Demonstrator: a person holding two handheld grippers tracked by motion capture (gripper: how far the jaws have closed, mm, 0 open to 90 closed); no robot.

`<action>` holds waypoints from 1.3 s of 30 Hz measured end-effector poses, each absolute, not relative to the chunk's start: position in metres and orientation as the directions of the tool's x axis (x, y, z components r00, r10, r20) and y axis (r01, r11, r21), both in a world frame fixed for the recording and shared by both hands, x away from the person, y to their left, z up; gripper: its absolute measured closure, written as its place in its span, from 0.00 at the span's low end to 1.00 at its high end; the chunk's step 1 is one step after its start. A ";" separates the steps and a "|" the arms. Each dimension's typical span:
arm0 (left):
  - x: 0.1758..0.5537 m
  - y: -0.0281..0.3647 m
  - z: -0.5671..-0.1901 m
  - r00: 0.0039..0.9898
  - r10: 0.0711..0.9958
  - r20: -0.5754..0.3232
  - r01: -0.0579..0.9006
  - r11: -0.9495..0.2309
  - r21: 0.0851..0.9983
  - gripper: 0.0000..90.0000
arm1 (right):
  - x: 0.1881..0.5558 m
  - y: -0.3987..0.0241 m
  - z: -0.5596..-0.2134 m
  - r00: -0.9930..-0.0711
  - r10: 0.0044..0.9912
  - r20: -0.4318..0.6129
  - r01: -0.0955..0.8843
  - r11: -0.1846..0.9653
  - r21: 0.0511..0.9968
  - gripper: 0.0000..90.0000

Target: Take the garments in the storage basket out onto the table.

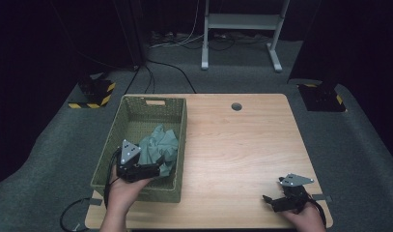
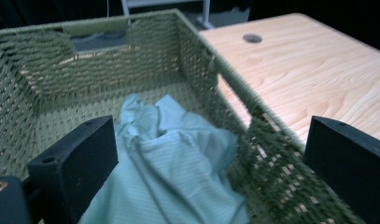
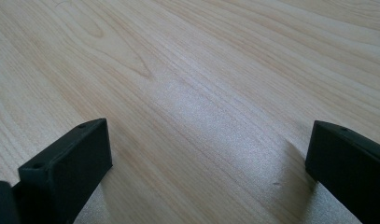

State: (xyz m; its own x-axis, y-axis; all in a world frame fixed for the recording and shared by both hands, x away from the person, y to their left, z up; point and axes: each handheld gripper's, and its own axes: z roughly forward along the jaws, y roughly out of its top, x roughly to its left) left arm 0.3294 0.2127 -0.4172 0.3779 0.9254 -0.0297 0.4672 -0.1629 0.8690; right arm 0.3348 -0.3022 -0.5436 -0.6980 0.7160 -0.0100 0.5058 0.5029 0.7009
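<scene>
Right hand (image 1: 307,216): at the near right corner of the table, wrapped round the right gripper
Right gripper (image 1: 269,199): low over bare wood near the front right edge, jaws wide apart and holding nothing, pointing left across the table; in the right gripper view (image 3: 208,154) only wood grain between the two black jaws
Left hand (image 1: 122,191): at the near left, coming over the front wall of the basket, gripping the left gripper
Left gripper (image 1: 161,166): inside the near end of the basket, just at the edge of the cloth, grey three-cornered plate on top; in the left gripper view (image 2: 208,154) jaws spread wide with nothing clamped, one over the cloth, the other out past the basket's right wall
Cloth (image 1: 159,145): pale green, crumpled, lying on the basket floor against the right wall, toward the near half; folds clear in the left gripper view (image 2: 171,158)
Basket (image 1: 146,108): green woven, rectangular, on the left part of the table, handle slot in the far wall
Table (image 1: 242,145): light wood, right half bare, round cable hole near the far edge
Beyond the table: grey carpet, cables, a white stand frame (image 1: 242,21) at the back
</scene>
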 end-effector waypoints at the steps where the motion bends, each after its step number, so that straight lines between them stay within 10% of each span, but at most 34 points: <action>1: 0.331 0.214 -0.417 0.377 0.926 -0.030 0.474 -0.165 0.865 0.03 | 0.335 -0.302 -0.544 -0.697 0.717 -0.008 0.508 0.502 0.700 0.00; 39: 0.409 0.223 -0.453 0.323 0.942 -0.088 0.835 -0.239 0.496 0.03 | 0.334 -0.302 -0.544 -0.704 0.710 -0.006 0.503 0.505 0.701 0.00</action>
